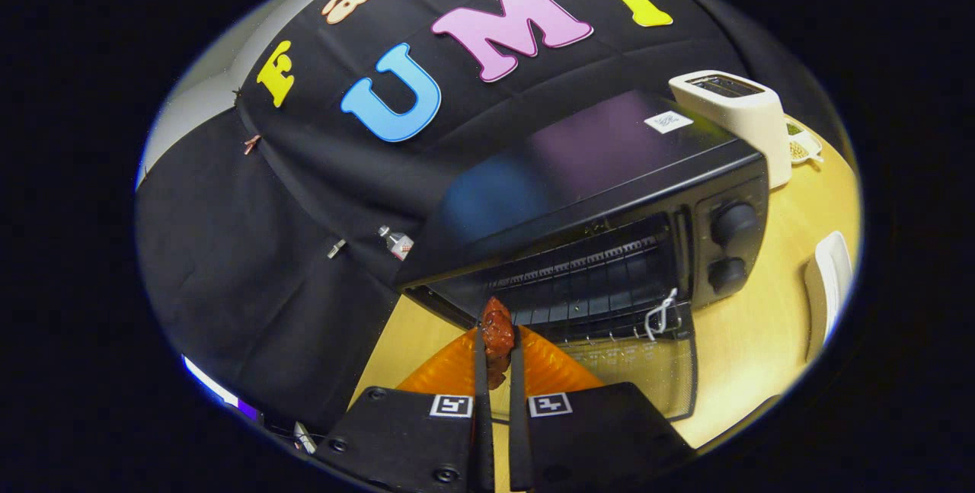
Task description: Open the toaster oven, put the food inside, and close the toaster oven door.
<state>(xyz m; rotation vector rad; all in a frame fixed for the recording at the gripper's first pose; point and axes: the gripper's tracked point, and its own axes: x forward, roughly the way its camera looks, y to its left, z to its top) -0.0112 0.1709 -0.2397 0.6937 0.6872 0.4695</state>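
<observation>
Nearest the camera, the fingers (497, 371) stand almost closed, with only a narrow gap between them, and both press on a reddish-brown piece of food (497, 337) that sticks up from between their tips. It looks like a glazed bit of meat, though its kind is hard to tell. Under the fingers lies an orange plate (552, 367), bare where it shows, so the food appears to have been lifted off it.

Just beyond the food stands the toaster oven (586, 196), black, with its glass door (647, 371) swung down flat toward the near side and a white tie (661, 315) hanging at the door's far edge. The cavity is open and its wire rack (586, 272) looks empty. Two round knobs (731, 245) sit on the panel at the oven's right.

Judging from this, the opening step is done and the putting-in step is in hand. The next move calls for carrying the food forward over the lowered door, into the cavity and onto the rack, then spreading the fingers to let it go without catching the door or the upper lip. After that the door must be raised shut.

Farther right on the wooden desk (754, 340) stands a white pop-up toaster (735, 116) behind the oven, with a small dish (800, 146) beside it holding something pale that I cannot make out. A white plate (830, 287) lies near the desk's right side.
</observation>
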